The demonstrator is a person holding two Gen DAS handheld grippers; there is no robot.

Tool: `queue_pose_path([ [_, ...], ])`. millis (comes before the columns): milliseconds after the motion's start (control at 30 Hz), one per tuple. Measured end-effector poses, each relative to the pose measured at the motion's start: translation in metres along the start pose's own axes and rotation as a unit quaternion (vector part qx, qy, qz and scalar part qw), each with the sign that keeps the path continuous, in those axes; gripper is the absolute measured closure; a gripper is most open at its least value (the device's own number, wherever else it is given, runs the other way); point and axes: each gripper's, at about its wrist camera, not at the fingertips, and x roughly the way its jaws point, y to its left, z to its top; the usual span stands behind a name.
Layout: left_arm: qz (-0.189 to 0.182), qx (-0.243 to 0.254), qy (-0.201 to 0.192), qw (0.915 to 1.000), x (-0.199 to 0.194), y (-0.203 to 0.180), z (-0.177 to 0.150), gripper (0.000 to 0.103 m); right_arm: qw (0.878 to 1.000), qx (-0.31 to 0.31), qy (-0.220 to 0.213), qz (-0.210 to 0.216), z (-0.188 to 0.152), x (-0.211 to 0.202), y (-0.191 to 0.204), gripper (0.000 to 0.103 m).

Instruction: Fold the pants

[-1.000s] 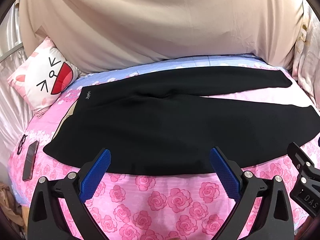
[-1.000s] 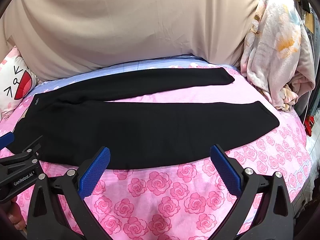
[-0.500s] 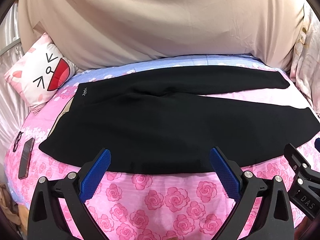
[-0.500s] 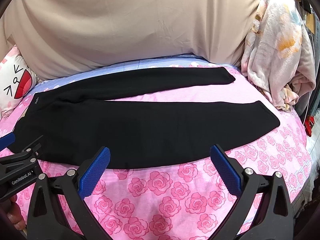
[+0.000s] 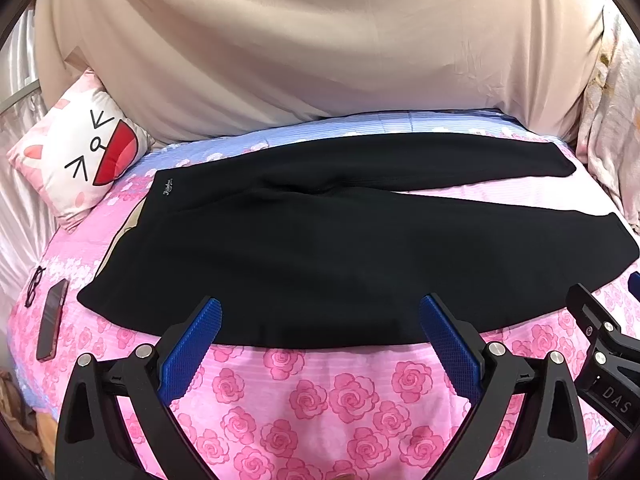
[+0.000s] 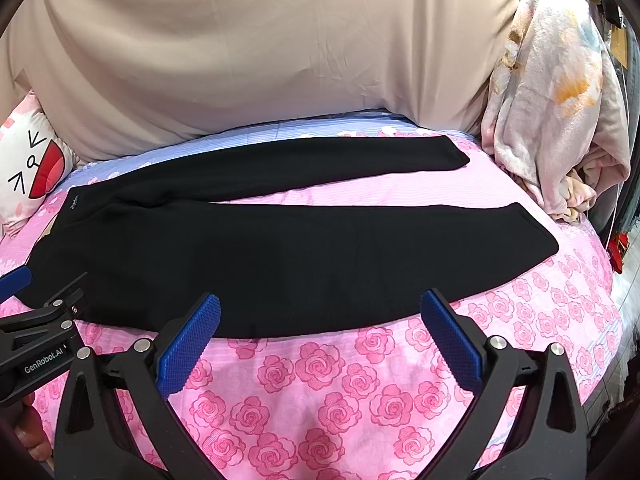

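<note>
pants (image 5: 340, 256) lay flat mid-frame on bedsheet (image 5: 320, 392) | left gripper (image 5: 320, 320) and right gripper (image 6: 320, 316) gaped wide, empty | advice: pinch near hem edge, lift evenly

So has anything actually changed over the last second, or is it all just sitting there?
Barely. The left gripper drifted slightly, so the pillow and phone slid rightward in its view. The right gripper stayed put. Both stay open, empty; the pants lie flat, untouched.

Both claw-mounted views over pants (image 5: 320, 248)
</note>
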Motion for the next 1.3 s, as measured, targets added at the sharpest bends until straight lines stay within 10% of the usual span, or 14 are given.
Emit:
queue_pose_path([
  [967,-0.008,-0.003,-0.003,1.0000,0.006,-0.004,0.010,0.006,0.999,-0.022,-0.038,-0.007,0.005,0.008,-0.018,0.005],
  [1133,-0.025,-0.037,-0.014,0.9989,0.015,0.013,0.027,0.006,0.996,-0.018,-0.060,0.062,0.028,0.041,-0.073,0.005],
  [1300,0.003,-0.042,-0.001,0.9991,0.049,0.031,0.058,0.006,0.999,-0.042,-0.013,0.001,0.093,0.144,-0.166,0.005],
])
